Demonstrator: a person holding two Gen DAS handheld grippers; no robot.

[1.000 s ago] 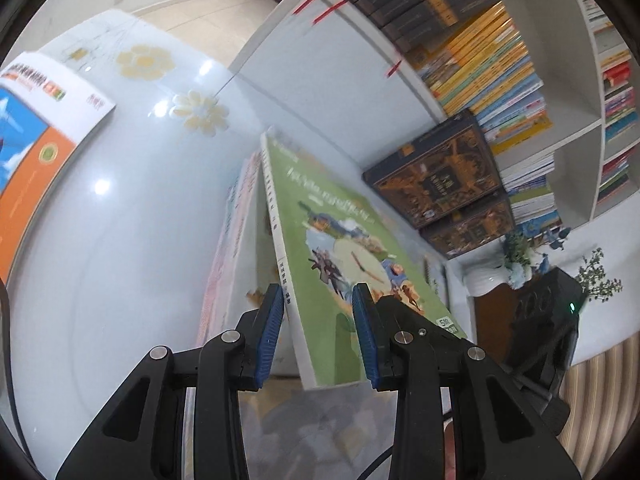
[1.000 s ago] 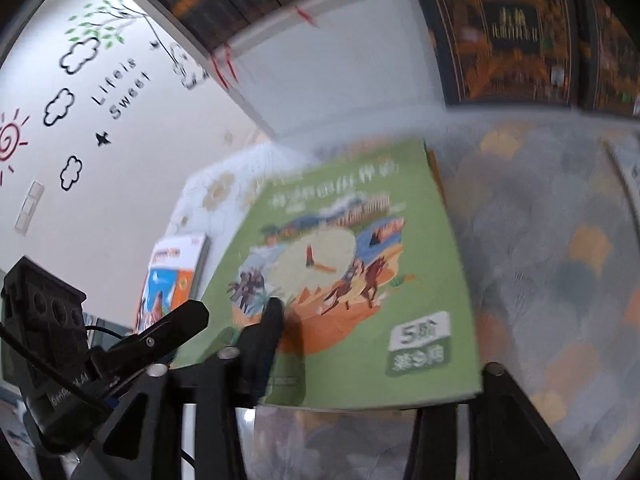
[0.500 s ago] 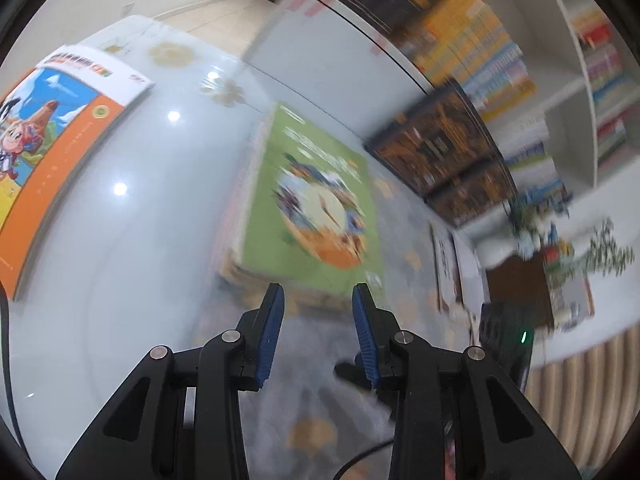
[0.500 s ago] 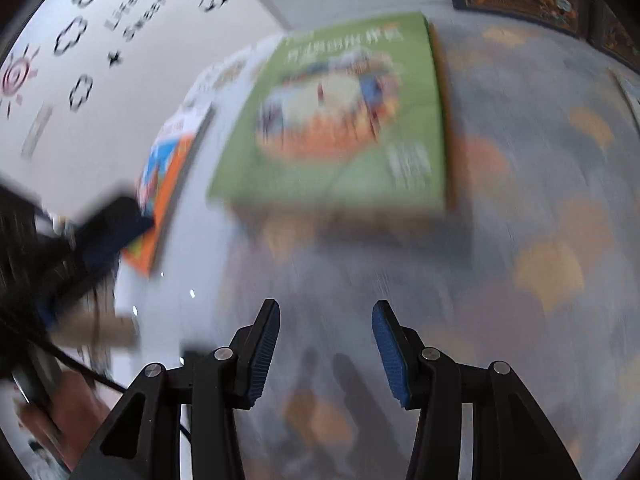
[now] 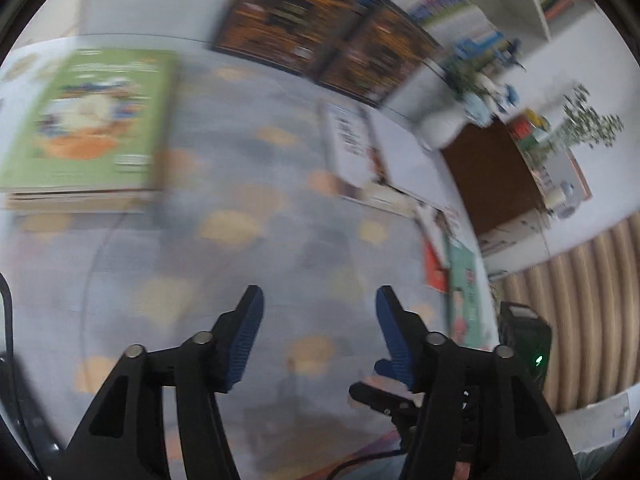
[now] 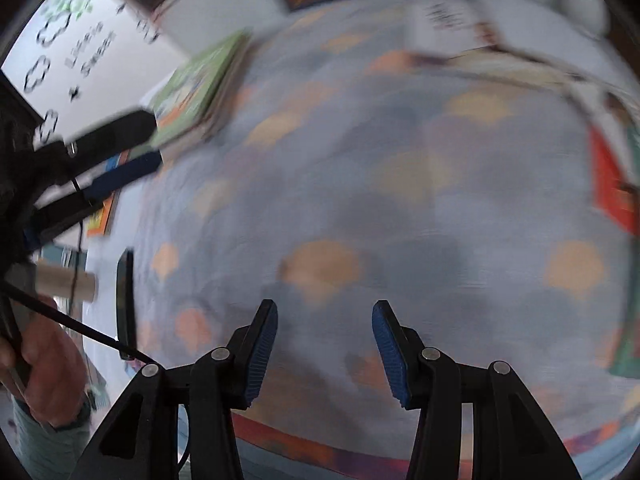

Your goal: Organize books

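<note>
the left gripper [image 5: 318, 330] has just been opening and its jaws stand apart with nothing between them; the right gripper [image 6: 324, 344] gapes empty too. the green book [image 5: 86, 120] lies atop a stack on the patterned tablecloth [image 5: 256, 168], well apart from both.

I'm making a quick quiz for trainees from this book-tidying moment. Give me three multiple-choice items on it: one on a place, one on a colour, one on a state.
1. In the left wrist view, where does the green book lie?
A. between the jaws
B. on top of a stack at far left
C. on the shelf

2. What colour are the pads of the left gripper?
A. blue
B. red
C. white

3. What is between the jaws of the right gripper?
A. the green book
B. a pen
C. nothing

Key: 1 B, it tops a pile of books on the patterned cloth, left of the gripper. 2 A, both ribbed pads show blue. 3 C, only cloth shows in the gap between the parted jaws.
</note>
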